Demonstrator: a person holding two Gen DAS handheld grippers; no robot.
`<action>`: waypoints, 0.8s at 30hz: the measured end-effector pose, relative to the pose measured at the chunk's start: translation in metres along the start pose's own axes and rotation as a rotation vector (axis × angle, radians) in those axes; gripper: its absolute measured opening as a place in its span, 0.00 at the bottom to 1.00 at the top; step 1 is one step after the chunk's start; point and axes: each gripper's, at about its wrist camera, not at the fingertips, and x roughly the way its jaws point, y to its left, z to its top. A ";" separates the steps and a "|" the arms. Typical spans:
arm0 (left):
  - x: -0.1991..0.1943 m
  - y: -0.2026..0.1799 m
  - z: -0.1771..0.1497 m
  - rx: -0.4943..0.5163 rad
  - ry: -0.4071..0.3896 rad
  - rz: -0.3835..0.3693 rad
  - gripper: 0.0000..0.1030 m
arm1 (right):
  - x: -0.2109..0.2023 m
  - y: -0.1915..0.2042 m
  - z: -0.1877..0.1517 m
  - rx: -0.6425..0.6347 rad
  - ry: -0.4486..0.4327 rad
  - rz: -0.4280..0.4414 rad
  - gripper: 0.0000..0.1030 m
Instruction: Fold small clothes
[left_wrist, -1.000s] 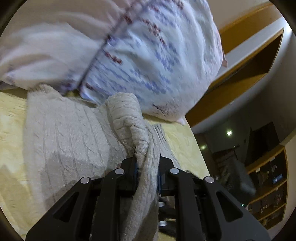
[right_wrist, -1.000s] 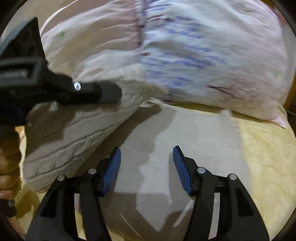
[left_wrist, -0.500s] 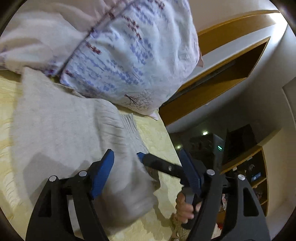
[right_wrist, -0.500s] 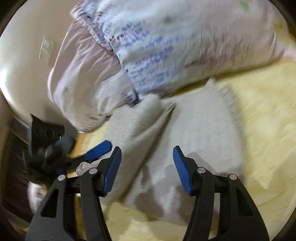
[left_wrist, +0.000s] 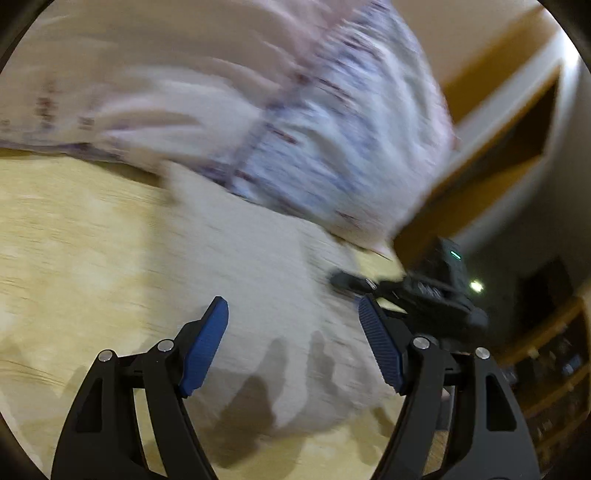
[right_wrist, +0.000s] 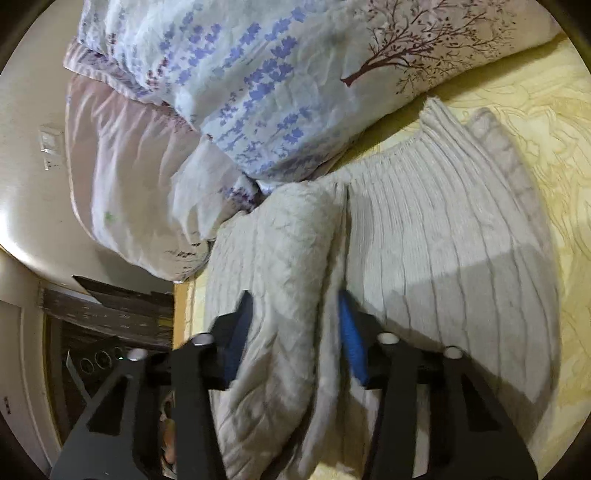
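A cream cable-knit sweater (right_wrist: 443, 229) lies on the yellow bed sheet (right_wrist: 535, 110), close under a floral pillow (right_wrist: 258, 92). One thick fold of the sweater (right_wrist: 291, 258) runs up between the blue pads of my right gripper (right_wrist: 295, 328), whose jaws are closing, both pads against the knit. In the blurred left wrist view, my left gripper (left_wrist: 293, 332) is open above the sweater (left_wrist: 258, 266) with nothing between its fingers. The right gripper (left_wrist: 424, 291) shows there at the sweater's right edge.
A pale pink pillow (right_wrist: 122, 166) lies beside the floral one (left_wrist: 332, 147). The bed's edge (right_wrist: 183, 306) drops to dark furniture (right_wrist: 110, 314) at the left. A wooden wall niche (left_wrist: 498, 147) and shelves (left_wrist: 554, 369) stand beyond the bed.
My left gripper let go of the sweater fold, opened wide and drew back. My right gripper rolled, came in over the sweater and closed around the fold.
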 end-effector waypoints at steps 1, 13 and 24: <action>0.000 0.008 0.003 -0.025 0.000 0.028 0.72 | 0.004 0.003 0.000 -0.016 -0.006 -0.004 0.19; 0.033 0.029 0.008 -0.148 0.079 -0.018 0.79 | -0.059 0.024 0.001 -0.221 -0.205 -0.163 0.13; 0.054 -0.005 -0.008 -0.055 0.143 -0.054 0.78 | -0.083 -0.033 0.012 -0.173 -0.253 -0.370 0.13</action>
